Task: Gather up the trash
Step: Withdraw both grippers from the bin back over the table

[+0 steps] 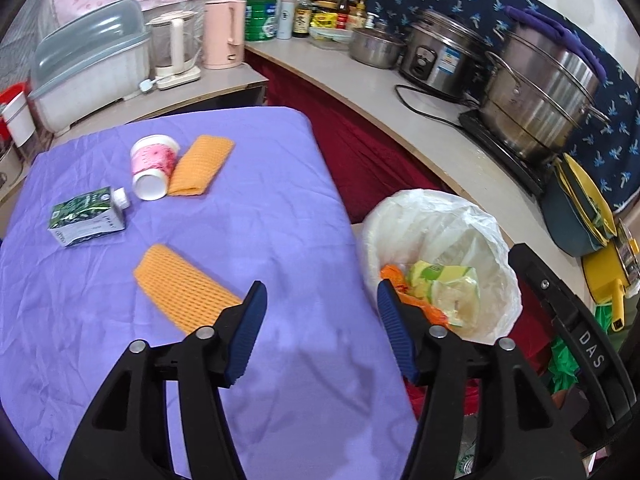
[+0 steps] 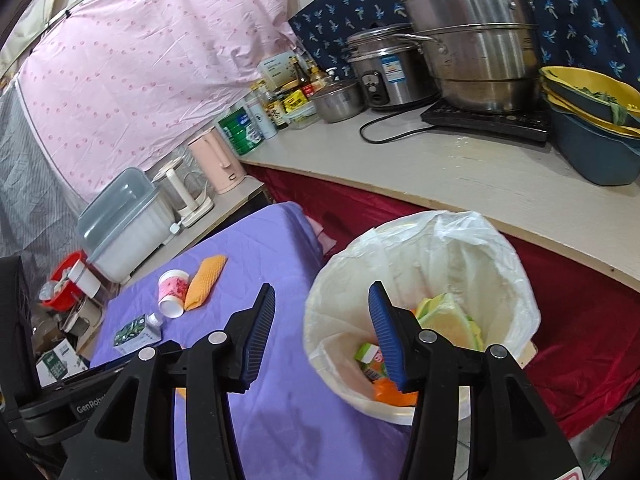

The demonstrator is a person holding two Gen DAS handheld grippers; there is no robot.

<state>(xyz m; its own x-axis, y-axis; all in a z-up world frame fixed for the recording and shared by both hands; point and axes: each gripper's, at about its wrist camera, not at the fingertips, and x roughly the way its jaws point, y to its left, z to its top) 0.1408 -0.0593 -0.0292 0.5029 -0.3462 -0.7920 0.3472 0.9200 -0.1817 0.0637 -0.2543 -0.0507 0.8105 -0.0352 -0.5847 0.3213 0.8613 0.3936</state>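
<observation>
Two grippers: left gripper (image 1: 322, 294) & right gripper (image 2: 322, 296), both w/ jaws apart, nothing between the blue ribbed pads.
Table: purple cloth-covered table (image 1: 240, 216).
Trash left on cloth: green-white drink carton (image 1: 86, 216), lying flat; pink-white paper cup (image 1: 153, 166), tipped on its side; 2 orange mesh foam sleeves (image 1: 202, 164) (image 1: 182, 292), one touching the cup.
Bin: round white bin w/ clear plastic liner (image 2: 424, 240), just beside table edge.
Inside bin: yellow-green wrapper (image 2: 448, 318), orange scraps.

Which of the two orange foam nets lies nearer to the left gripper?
The lone net, just beyond the left gripper; the other net lies farther, beside the pink cup.
</observation>
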